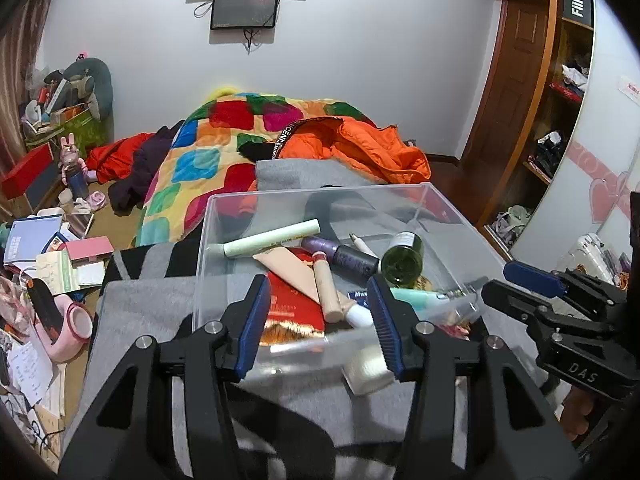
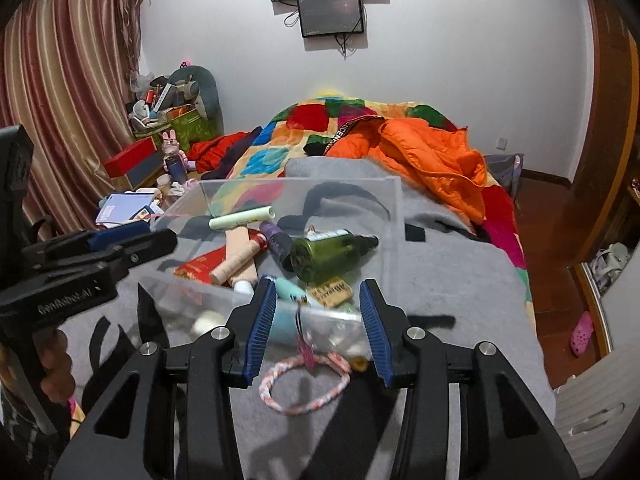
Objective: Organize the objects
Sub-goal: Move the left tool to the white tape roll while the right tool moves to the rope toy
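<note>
I hold two grippers over a gray blanket (image 2: 448,280) on the bed. My left gripper (image 1: 320,320) has its blue pads spread wide and holds nothing. It hangs over the near wall of a clear plastic box (image 1: 436,204). A small white jar (image 1: 368,368) lies on the blanket just outside that wall, near my right pad.

My right gripper (image 2: 318,328) is spread wide too, with nothing in it. Between its pads, on the blanket, lies a pink and white rope ring (image 2: 304,384). It sits just in front of the box, outside it.

Inside the box are many small things piled together. A pale green tube (image 1: 272,238) lies at the back. A dark green bottle (image 2: 324,252) lies on its side. Next to it is a purple bottle (image 1: 340,254). A tan tube (image 1: 332,288) rests on a red booklet (image 1: 296,308). A light blue tube (image 2: 290,292) lies near the front wall.

Behind the box are an orange jacket (image 2: 432,160) and a bright patch quilt (image 1: 208,148).
</note>
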